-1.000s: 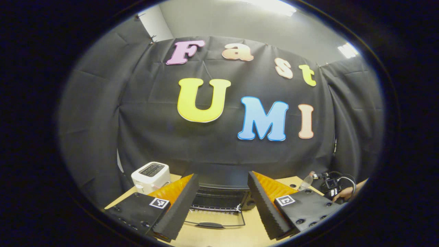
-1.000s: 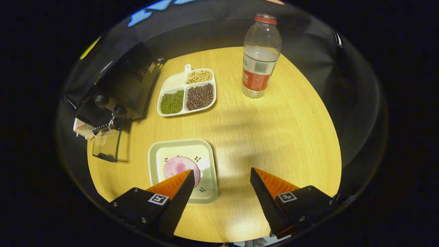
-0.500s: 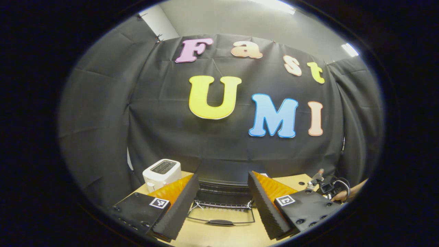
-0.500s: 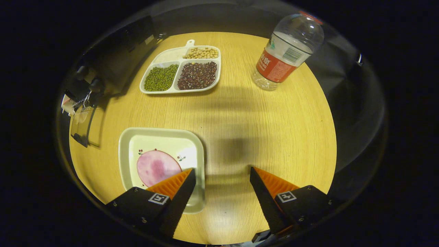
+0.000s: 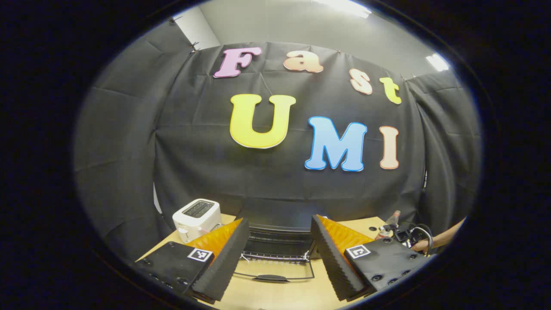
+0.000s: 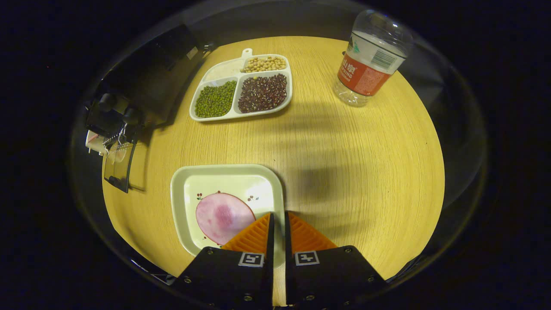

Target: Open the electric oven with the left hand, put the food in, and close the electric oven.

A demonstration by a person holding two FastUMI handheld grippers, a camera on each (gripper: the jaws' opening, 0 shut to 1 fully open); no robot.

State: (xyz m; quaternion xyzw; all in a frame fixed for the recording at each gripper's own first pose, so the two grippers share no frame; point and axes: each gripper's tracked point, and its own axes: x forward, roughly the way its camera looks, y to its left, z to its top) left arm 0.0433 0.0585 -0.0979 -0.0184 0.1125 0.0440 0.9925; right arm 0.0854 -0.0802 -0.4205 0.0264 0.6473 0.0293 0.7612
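The right gripper [image 6: 276,224] had pinched shut on the square plate's [image 6: 185,172] right rim, apparently; stiff, slippery, its ham slice [image 6: 221,216] could slide. The left gripper [image 5: 279,241] hung open.

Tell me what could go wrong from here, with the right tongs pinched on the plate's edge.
1. The right tongs grip only the right rim of the plate; lifted from one side, it may tilt and the ham slice may slide off.
2. The oven door lies flat on the table; the plate could catch on it.
3. The left tongs hover open in front of the oven, possibly blocking the way.
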